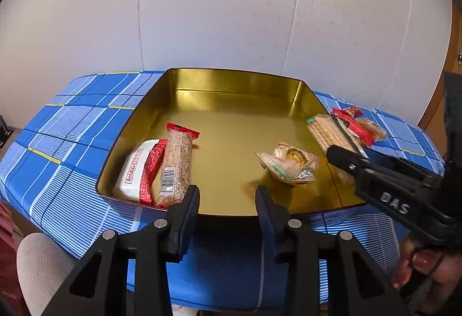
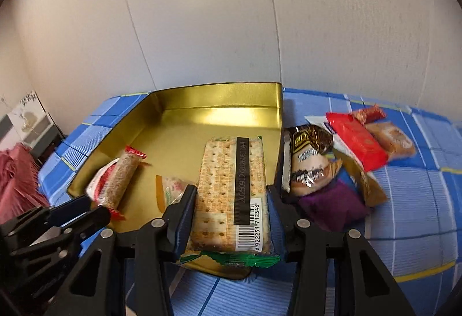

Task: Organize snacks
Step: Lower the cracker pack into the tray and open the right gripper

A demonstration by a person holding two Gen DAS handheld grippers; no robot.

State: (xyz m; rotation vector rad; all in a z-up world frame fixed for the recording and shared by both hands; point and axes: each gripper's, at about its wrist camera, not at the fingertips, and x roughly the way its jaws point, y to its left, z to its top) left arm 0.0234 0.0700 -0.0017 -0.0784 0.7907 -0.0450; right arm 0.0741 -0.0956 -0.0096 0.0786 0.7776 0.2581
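From the left wrist, the left gripper point(image 1: 227, 202) stands partly open with nothing between its fingers, hovering at the near edge of the gold tin point(image 1: 231, 76). Inside lie a white and red packet point(image 1: 138, 171), a grain bar point(image 1: 176, 168) touching it, and a small clear packet point(image 1: 288, 163) further right. The right gripper point(image 1: 343, 151) carries a cracker pack point(image 1: 329, 131) over the tin's right wall; "DAS" is printed on its body.

From the right wrist, the cracker pack point(image 2: 234, 194) sits clamped between the right gripper's point(image 2: 231, 203) fingers, its barcode up, reading 6922251712348. Only this view shows the whole heap of snacks point(image 2: 340, 160) on the blue checked cloth point(image 2: 418, 200) beside the tin point(image 2: 219, 93).
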